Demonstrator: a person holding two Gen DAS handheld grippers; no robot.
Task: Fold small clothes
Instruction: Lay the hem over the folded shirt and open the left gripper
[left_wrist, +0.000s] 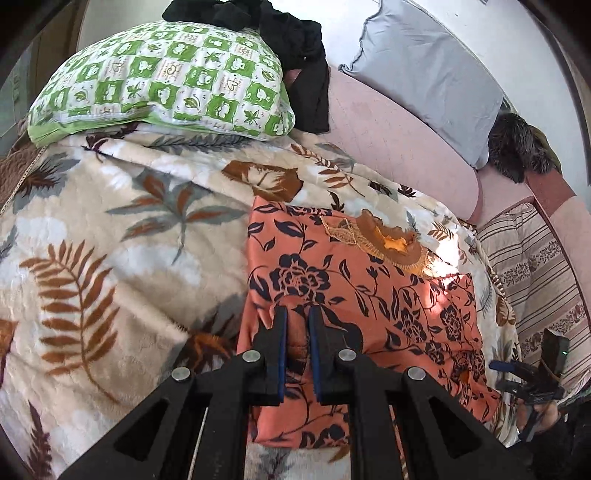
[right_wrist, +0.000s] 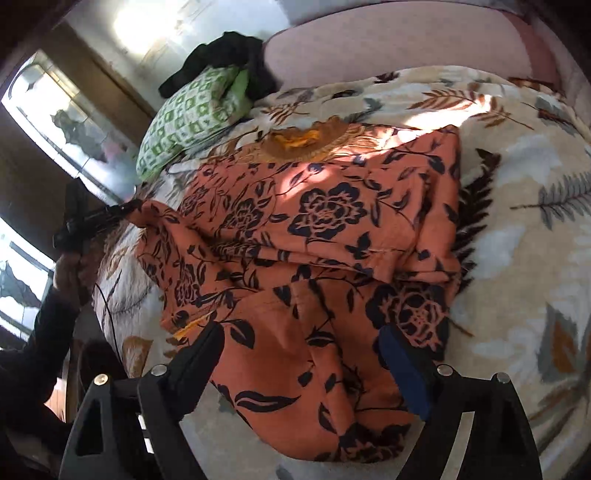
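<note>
Orange floral garment (left_wrist: 354, 295) lies partly folded on the leaf-print blanket (left_wrist: 110, 229) over the bed, embroidered neckline (left_wrist: 391, 240) at its far end. Left gripper (left_wrist: 297, 314) has fingers nearly together, pinching a fold of the garment at its left edge. Right gripper (right_wrist: 301, 339) is spread wide over the garment's near end, nothing between the fingers. Green pillow (left_wrist: 159, 81) and black clothes (left_wrist: 295, 40) sit at the head, grey pillow (left_wrist: 428, 74) to the right.

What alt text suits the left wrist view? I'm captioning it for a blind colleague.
The left gripper pinches a fold of an orange floral garment lying on a leaf-print blanket, with a green checked pillow behind.
</note>
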